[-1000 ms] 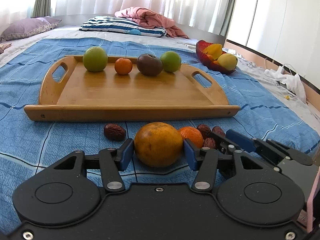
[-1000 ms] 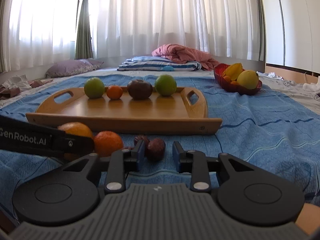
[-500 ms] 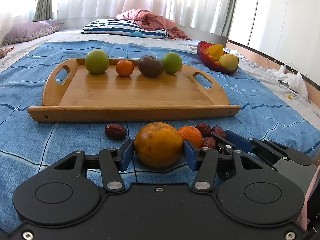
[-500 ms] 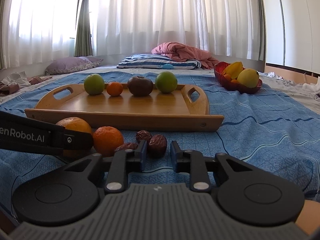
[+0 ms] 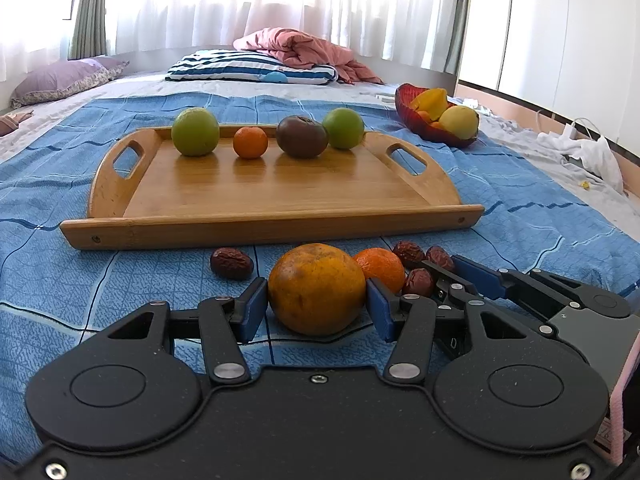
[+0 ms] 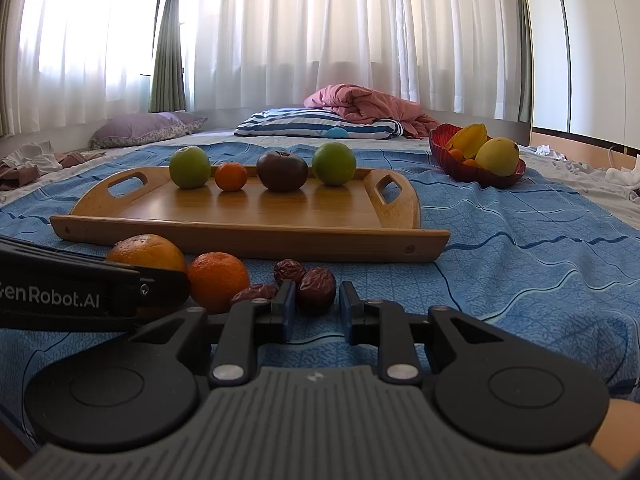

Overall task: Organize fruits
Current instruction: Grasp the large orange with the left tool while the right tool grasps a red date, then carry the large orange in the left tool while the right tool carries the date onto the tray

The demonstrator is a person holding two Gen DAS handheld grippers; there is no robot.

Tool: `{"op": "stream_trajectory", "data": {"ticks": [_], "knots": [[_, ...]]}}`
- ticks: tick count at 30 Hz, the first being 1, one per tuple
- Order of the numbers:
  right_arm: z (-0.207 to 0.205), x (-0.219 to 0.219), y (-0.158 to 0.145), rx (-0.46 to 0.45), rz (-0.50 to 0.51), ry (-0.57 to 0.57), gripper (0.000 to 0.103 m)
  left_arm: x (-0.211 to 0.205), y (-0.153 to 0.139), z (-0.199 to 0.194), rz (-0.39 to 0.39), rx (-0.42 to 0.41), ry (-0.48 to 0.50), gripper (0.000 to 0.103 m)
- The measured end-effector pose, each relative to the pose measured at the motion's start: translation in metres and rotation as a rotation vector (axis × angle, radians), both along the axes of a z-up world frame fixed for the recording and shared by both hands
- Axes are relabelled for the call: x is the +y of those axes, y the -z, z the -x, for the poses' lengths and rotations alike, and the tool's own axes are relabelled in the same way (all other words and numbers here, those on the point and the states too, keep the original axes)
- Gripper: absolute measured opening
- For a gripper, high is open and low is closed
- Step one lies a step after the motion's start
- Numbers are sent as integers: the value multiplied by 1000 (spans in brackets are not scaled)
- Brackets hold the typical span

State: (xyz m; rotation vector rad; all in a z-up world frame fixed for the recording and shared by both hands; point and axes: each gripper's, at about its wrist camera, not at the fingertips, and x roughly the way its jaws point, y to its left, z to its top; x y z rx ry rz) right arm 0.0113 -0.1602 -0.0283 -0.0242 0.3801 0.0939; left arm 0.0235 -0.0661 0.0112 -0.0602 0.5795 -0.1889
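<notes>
Blue-padded left tongs (image 5: 316,306) still clasp the big orange (image 5: 317,289); right tongs (image 6: 317,309) stay parted

A: What was the tray (image 5: 276,228) made of?
B: Wood, smooth and faintly glossy; fruit reflected in it. The bedspread (image 5: 540,216) beneath was matt blue cloth with a fine woven grain.
A: And the big orange (image 5: 316,288)?
B: Dull, pitted, blotchy skin. The small orange (image 6: 218,280) looked smoother, the dates (image 6: 316,290) wrinkled and leathery.
A: The left gripper (image 5: 316,308)?
B: Speckled matt black plastic, shiny metal rivets. The bowl (image 6: 472,170) seemed glossy red glass or plastic
</notes>
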Motion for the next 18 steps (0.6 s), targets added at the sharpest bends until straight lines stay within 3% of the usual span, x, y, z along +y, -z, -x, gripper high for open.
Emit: {"op": "stream_trajectory", "data": {"ticks": [10,18], "knots": [[2,0,0,-18,-2,3,24,-5,-2,8,-35,-46,-22,51],[2,-10,-13,-76,-55,12,24,6,-20,4,-44,-82,-36,51]]}}
